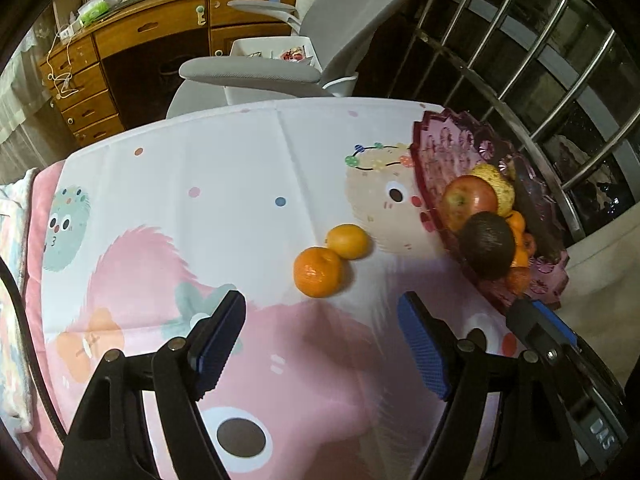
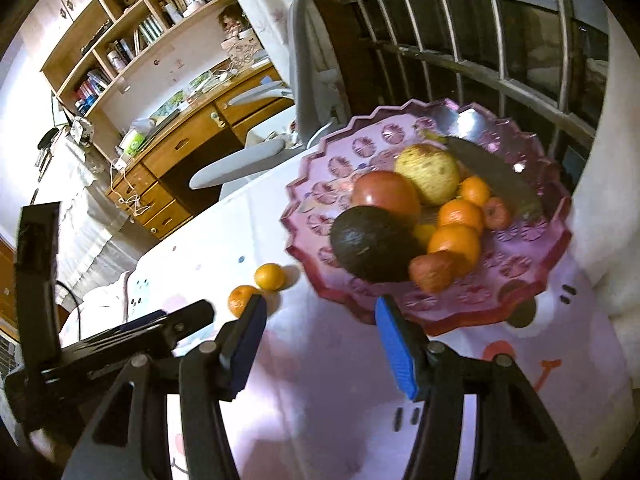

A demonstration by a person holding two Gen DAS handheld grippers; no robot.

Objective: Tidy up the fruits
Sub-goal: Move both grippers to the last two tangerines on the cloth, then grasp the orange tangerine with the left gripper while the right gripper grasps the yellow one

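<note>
While touching, two mandarins [image 1: 331, 259] glossy, perhaps dimpled.

This is a lived-in room at home, part study, part bedroom. A wooden desk [image 1: 120, 40] with drawers runs along the far wall, cluttered with papers, a charger cable dangling over its edge. Above it a wooden bookshelf [image 2: 132, 36] is packed with books and bottles. A grey office chair [image 1: 280, 60] stands at the far edge of a table draped in a childish cartoon-print cloth [image 1: 200, 184]. A pink glass fruit bowl [image 2: 340, 176] sits at the cloth's right edge, beside a window guarded by metal bars [image 1: 540, 60].
</note>
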